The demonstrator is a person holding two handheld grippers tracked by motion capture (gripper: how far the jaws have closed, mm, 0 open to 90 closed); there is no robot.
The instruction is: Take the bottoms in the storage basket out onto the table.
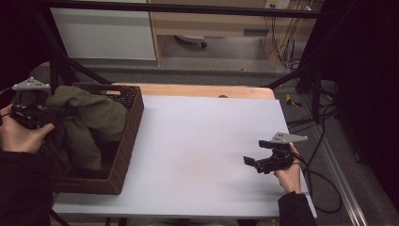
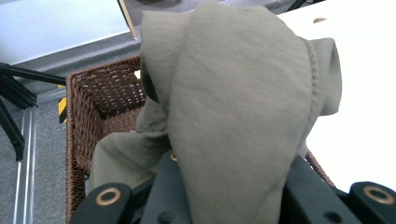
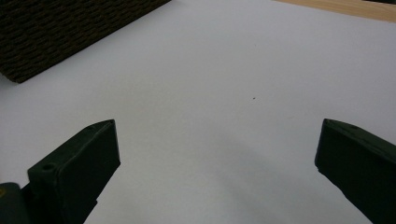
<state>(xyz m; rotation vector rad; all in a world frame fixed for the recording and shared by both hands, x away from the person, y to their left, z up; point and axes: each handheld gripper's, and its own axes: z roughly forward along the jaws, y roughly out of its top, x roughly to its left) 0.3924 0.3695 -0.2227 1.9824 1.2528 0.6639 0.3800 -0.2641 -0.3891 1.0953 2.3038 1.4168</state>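
An olive-green cloth (image 1: 94,117) hangs bunched over the dark wicker basket (image 1: 134,122) at the table's left side. My left gripper (image 1: 52,115) is at the basket's left rim and is shut on the cloth. In the left gripper view the cloth (image 2: 233,93) drapes out from between the jaws and covers their tips, with the basket (image 2: 93,98) below and behind it. At the right of the white tabletop (image 1: 202,141), my right gripper (image 1: 250,162) is held low and stands open, with nothing between its fingers. The right gripper (image 3: 217,154) looks across the bare white surface toward the basket (image 3: 56,32).
A wooden strip (image 1: 197,90) runs along the table's far edge. Black frame bars and cables (image 1: 315,117) stand off the right side, and a white cabinet (image 1: 103,33) sits beyond on the floor.
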